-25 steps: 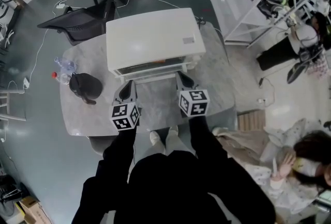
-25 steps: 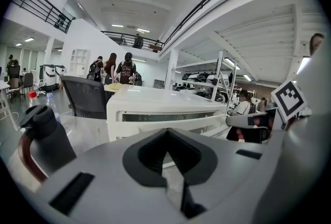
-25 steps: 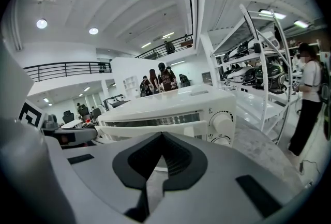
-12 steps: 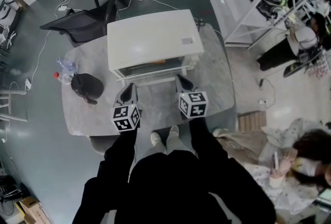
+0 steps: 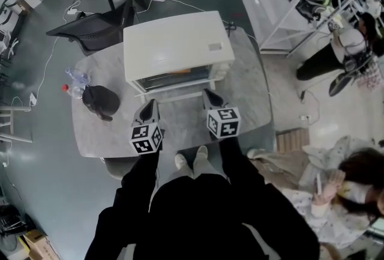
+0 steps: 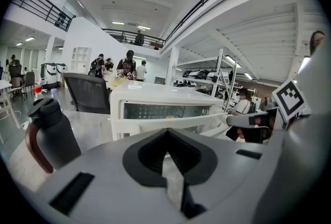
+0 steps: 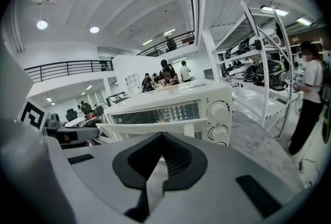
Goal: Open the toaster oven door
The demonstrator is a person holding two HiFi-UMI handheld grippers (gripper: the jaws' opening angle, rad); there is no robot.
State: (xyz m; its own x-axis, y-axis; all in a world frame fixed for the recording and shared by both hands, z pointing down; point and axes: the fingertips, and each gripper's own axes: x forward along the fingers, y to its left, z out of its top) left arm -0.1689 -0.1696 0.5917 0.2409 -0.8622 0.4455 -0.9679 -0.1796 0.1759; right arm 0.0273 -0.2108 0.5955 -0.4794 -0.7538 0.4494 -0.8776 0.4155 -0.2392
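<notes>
White toaster oven (image 5: 177,42) sits mid-surface toward the far edge of the grey stone-look surface (image 5: 247,99), front facing the person. Its door (image 5: 173,80) looks tipped partway out. The white handle bar (image 5: 175,95) sits forward of the oven front and, in both gripper views, low across the window. Orange glow or item shows behind the glass; can't tell which. Two knobs (image 7: 220,112) are on the oven's right end.

Left gripper (image 5: 149,103) is just in front of the left part of the handle bar, jaws pressed together, nothing between them. Right gripper (image 5: 207,94) is at the bar's right end, jaws also pressed together and empty. In the left gripper view its tip meets the bar end, but contact can't be confirmed. Both point at the oven, with marker cubes toward the near edge.

Black jug (image 5: 99,101) with a brown handle stands near the left edge, with a clear water bottle (image 5: 73,81) with a red cap just beyond it. Black office chair (image 5: 96,26) is on the floor past the far-left corner.
</notes>
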